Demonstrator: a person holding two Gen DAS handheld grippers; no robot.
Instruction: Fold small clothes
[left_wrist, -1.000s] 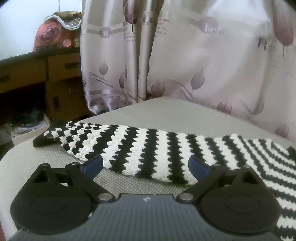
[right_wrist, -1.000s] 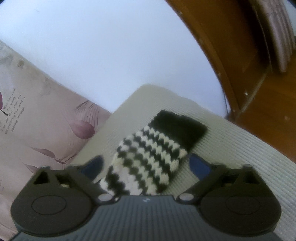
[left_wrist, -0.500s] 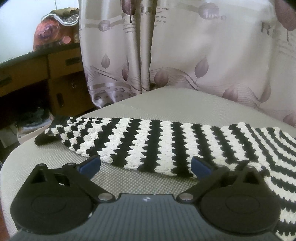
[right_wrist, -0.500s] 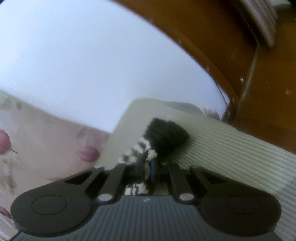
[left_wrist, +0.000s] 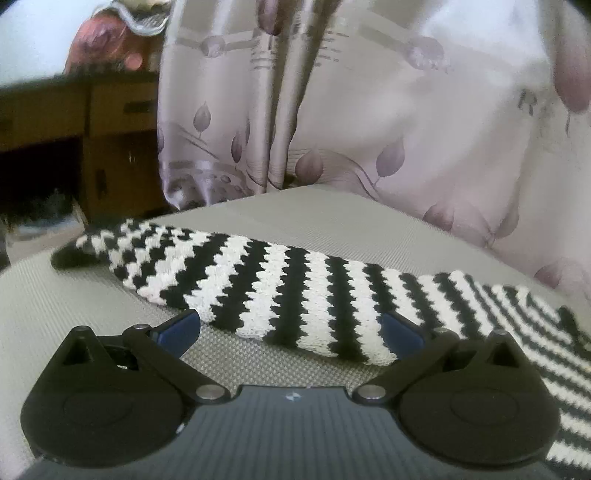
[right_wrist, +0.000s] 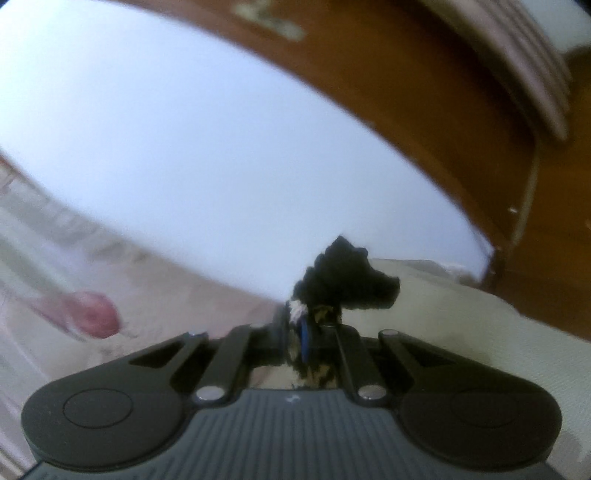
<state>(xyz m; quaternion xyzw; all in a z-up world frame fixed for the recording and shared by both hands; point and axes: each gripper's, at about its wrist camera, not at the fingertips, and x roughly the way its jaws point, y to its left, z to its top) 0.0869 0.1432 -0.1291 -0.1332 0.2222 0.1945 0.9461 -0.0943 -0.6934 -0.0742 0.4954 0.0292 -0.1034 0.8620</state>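
A black-and-white striped knit garment (left_wrist: 288, 288) lies flat on a grey woven surface (left_wrist: 74, 302) in the left wrist view, one long sleeve running left to a black cuff (left_wrist: 70, 254). My left gripper (left_wrist: 290, 328) is open, its blue pads on either side of the sleeve's near edge, just above the surface. In the right wrist view my right gripper (right_wrist: 306, 332) is shut on the other sleeve's end, whose black cuff (right_wrist: 347, 280) sticks up past the fingertips, lifted off the surface.
A pale curtain with leaf print (left_wrist: 369, 110) hangs behind the surface. A dark wooden desk with drawers (left_wrist: 92, 122) stands at the left. The right wrist view shows a white wall (right_wrist: 221, 147) and brown wooden furniture (right_wrist: 461, 129) at the right.
My right gripper closed on the black-cuffed sleeve end and lifted it, tilting upward. My left gripper stayed open and shifted slightly nearer the sleeve.
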